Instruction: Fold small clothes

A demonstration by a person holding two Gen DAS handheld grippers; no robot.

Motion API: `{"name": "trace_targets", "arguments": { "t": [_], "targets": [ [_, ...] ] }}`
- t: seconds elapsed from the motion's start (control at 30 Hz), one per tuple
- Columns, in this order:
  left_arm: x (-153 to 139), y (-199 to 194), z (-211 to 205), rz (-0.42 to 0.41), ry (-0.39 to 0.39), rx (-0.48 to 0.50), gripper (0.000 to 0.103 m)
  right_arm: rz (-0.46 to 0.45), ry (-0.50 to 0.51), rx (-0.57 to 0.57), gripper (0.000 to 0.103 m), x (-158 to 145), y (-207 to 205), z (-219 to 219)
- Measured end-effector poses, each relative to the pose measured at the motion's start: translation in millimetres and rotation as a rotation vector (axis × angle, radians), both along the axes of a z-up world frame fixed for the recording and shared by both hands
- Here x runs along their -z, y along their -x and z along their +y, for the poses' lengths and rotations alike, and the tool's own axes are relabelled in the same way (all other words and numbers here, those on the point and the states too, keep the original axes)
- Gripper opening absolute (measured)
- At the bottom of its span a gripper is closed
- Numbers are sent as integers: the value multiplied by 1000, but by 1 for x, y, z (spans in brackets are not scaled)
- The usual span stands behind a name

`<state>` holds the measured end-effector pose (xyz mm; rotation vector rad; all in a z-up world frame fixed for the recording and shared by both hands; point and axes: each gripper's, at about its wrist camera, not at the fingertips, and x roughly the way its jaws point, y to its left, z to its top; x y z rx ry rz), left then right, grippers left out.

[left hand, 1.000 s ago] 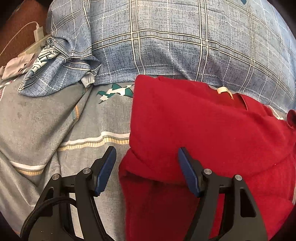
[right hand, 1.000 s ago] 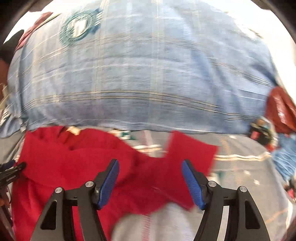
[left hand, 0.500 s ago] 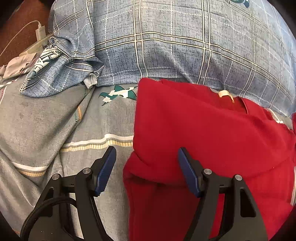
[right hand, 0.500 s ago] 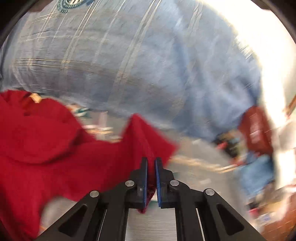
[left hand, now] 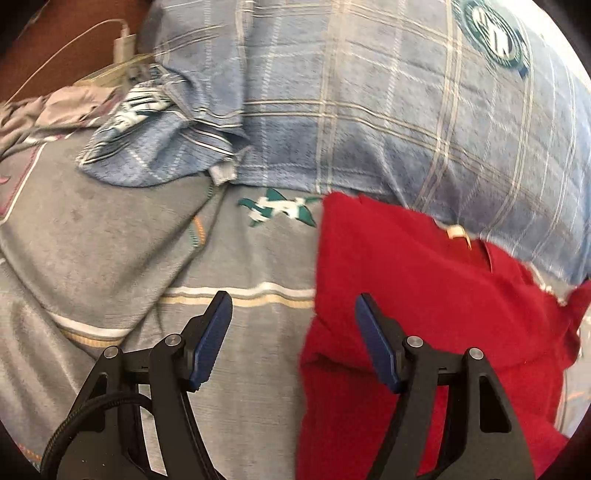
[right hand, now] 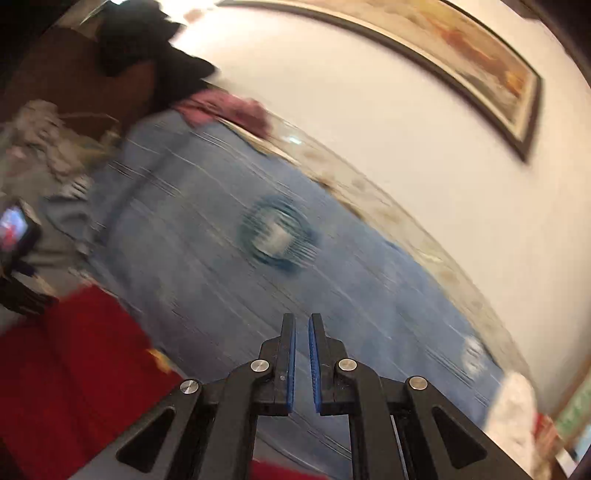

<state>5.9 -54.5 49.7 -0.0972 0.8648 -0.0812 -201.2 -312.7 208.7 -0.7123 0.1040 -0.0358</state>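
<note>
Right wrist view is blurred; right claw (right hand: 301, 363) nearly closed, grip contents undeterminable; left claw (left hand: 291, 341) open over red garment (left hand: 424, 295), cut off at lower right.

**Around my work spot**

I see a grey striped bedsheet (left hand: 155, 236) spread under everything, with a small teal-and-white motif (left hand: 277, 208) printed on it. A big blue plaid pillow (left hand: 388, 110) with a round green emblem (left hand: 495, 35) lies along the far side. A white charger and cable (left hand: 122, 42) sit far left. On the wall hangs a dark-framed picture (right hand: 480, 66).
</note>
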Motion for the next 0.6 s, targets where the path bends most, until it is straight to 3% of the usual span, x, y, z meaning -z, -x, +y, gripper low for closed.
{"name": "trace_targets", "arguments": {
  "t": [0.1,0.27,0.3,0.37,0.4,0.6],
  "targets": [
    [0,-3,10,11,25,-20,69,121,-60,-170,6,18,-35,54],
    [2,-10,19,34,53,-39,69,315,-135,-218,10,52,-88,92],
    [1,-11,19,37,63,-34,69,364,-158,-208,15,56,-91,86],
    [-3,-9,18,25,69,-25,69,429,-211,-168,55,65,-87,64],
    [-4,-7,16,16,62,-21,69,455,-263,-133,61,71,-82,44],
    [3,-5,8,45,55,-4,69,646,-640,133,63,128,-43,-84]
  ]
}}
